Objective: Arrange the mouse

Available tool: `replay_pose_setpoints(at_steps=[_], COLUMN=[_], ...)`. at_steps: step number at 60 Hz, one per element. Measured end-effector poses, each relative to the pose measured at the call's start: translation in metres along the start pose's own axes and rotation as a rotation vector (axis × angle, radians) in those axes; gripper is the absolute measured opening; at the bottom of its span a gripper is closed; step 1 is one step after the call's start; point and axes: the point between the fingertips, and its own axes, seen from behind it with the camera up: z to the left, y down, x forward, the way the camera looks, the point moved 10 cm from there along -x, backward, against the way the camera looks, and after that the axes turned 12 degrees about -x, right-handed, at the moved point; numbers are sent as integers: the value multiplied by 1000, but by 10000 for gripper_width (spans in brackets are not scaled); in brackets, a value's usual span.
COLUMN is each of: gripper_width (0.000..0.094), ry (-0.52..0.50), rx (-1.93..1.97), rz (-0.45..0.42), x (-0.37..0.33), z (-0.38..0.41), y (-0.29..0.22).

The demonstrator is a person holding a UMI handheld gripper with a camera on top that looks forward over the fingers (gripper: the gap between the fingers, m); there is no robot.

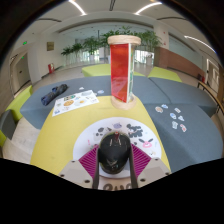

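Observation:
A black computer mouse (114,152) sits between my gripper's (114,162) two fingers, its nose pointing away from me. The magenta pads (88,160) press on both its sides. The mouse is over a round white mat (105,128) that lies on a yellow table surface (60,140). I cannot tell whether the mouse rests on the mat or is lifted.
A tall clear cylinder with a red panel (123,68) stands beyond the mat. A white sheet (75,101) and dark items (53,94) lie to the far left. Small scattered pieces (176,118) lie on the grey surface to the right. Potted plants (85,47) stand far behind.

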Motion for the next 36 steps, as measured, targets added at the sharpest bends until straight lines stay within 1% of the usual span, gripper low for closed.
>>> replay_pose_setpoints(at_steps=[2, 4, 5, 6, 9, 11, 12, 15, 16, 19, 27, 31, 36], gripper_width=[444, 441, 445, 468, 553, 605, 647, 823, 859, 833, 840, 834, 834], ry=[-17, -23, -33, -38, -55, -68, -67, -53, -47, -24, 1, 1, 27], rx=[7, 17, 26, 34, 40, 40, 42, 36, 32, 8, -44, -57, -56], rz=[33, -22, -15, 3, -9, 0, 3, 23, 28, 25, -33, -62, -91], x=[5, 6, 6, 6, 4, 3, 2, -4, -7, -21, -85, -122, -163], z=[0, -2, -2, 0, -2, -1, -2, -3, -4, -3, 14, 27, 44], y=[11, 8, 9, 7, 5, 5, 5, 3, 3, -1, -13, -16, -15])
